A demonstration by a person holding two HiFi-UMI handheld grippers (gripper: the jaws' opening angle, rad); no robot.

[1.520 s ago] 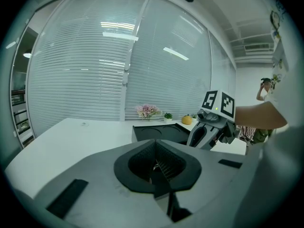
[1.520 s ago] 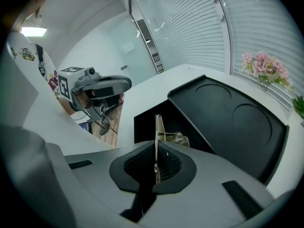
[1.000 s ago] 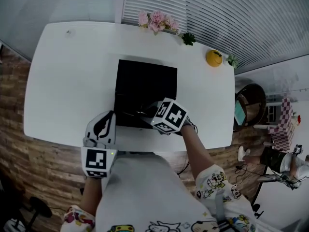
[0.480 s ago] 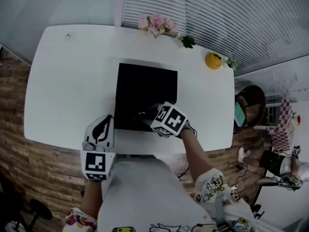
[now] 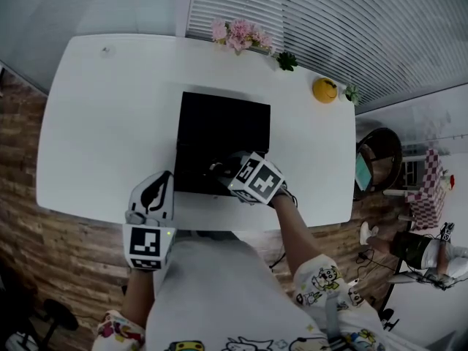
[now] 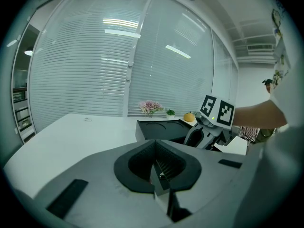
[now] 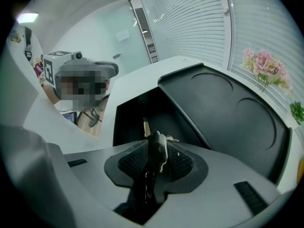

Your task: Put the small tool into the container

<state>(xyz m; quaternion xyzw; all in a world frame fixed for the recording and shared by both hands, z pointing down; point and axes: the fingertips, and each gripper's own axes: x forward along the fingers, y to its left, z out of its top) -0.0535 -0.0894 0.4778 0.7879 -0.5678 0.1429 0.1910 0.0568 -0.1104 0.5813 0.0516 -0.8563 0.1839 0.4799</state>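
Reaching the right arm, bare below a cartoon-print sleeve (image 5: 322,273), up from the lower right of the head view. Angling the right gripper (image 5: 221,170) steeply down over the near side of the black rectangular plastic container (image 5: 223,126), itself sitting mid-way across the white table (image 5: 102,115). Having just been opening that gripper's jaws, now standing partway apart, with the small dark slim tool (image 7: 157,146) between the ribbed pads. Not being able to tell whether the pads are touching it.

Holding the left gripper (image 6: 156,164) low and close to level at the near table edge, left of the container and apart from it. Keeping nothing in it, jaws brought together.

Turning to the tool: showing in the right gripper view as a narrow dark upright body with a small silvery metal piece along its right side. Also showing a thin pale strip just beyond it, pointing toward the container floor. Hanging over the deep open compartment at the container's near side, beside the shallower raised part with two round recesses. Not being clear whether touching the bottom.

Standing along the far table edge, well apart from all this: pink flowers (image 5: 238,31) and a yellow round object (image 5: 324,88).
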